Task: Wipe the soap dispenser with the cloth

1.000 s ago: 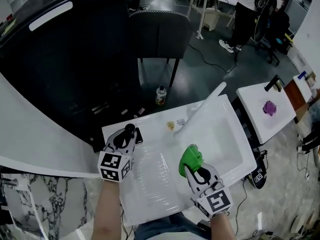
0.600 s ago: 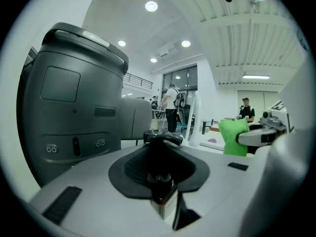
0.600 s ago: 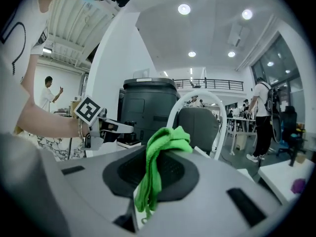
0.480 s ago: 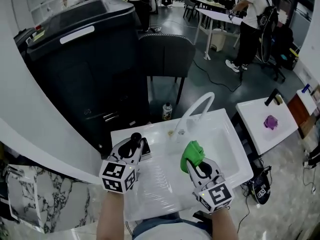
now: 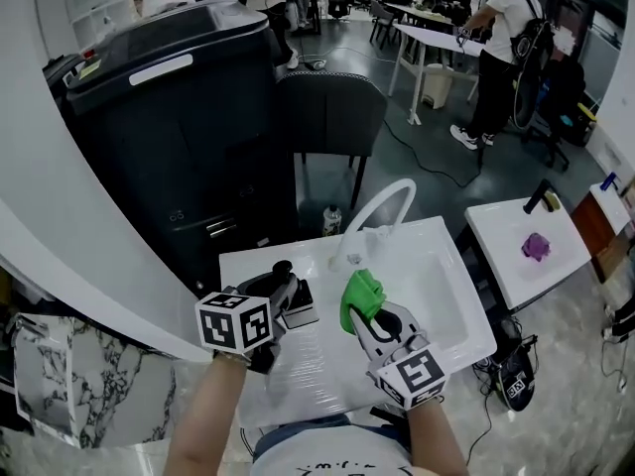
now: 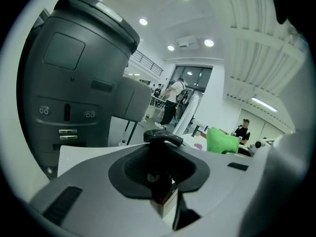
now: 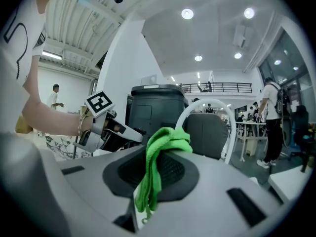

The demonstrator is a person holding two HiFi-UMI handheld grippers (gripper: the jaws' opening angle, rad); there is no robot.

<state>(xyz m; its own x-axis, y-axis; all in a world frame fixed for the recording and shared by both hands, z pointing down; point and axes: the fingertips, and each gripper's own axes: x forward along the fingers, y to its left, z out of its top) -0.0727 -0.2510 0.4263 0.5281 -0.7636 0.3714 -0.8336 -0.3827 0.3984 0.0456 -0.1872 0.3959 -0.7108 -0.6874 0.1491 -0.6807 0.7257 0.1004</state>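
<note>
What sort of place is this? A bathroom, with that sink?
Probably an open-plan lab or office with a practice sink set up, not a real washroom. The white sink unit and its arched faucet stand free on a dark floor, beside a big dark machine, with desks and people behind.

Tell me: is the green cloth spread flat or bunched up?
Bunched up: the green cloth is pinched in the jaws of the right hand-held gripper, crumpled in folds, none of it spread flat.

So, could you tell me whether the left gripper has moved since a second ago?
Yes. The left gripper, its jaws closed on the soap dispenser, has shifted rightward, closer to the base of the white faucet.
</note>
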